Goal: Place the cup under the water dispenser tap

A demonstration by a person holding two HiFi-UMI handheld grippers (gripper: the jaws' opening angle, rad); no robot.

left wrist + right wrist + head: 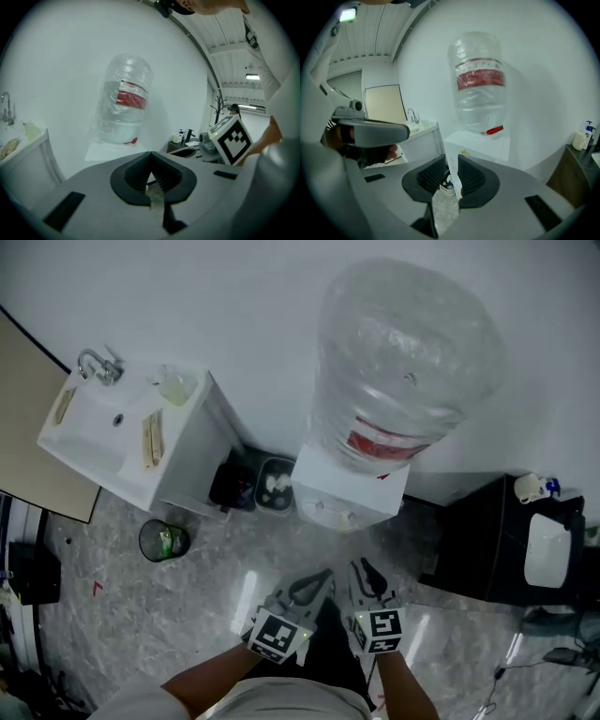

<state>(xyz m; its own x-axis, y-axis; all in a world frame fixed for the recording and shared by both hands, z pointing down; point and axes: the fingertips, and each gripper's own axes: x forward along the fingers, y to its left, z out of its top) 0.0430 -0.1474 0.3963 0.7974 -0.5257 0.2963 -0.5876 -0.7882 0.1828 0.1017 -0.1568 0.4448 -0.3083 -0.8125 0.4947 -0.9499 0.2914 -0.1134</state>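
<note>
Left claw (151, 161) together, right claw (451, 163) narrowly apart — bin (277, 462) beside dispenser (352, 491) holds white litter.

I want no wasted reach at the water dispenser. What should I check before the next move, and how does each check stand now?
1. Holding a cup: not ok; left gripper and right gripper are both empty.
2. A cup located: cannot tell; none is clearly visible.
3. Right jaws wide enough: not ok; only a narrow gap.
4. Left jaws open: not ok; shut.
5. Water dispenser ahead: ok; straight in front of both grippers.
</note>
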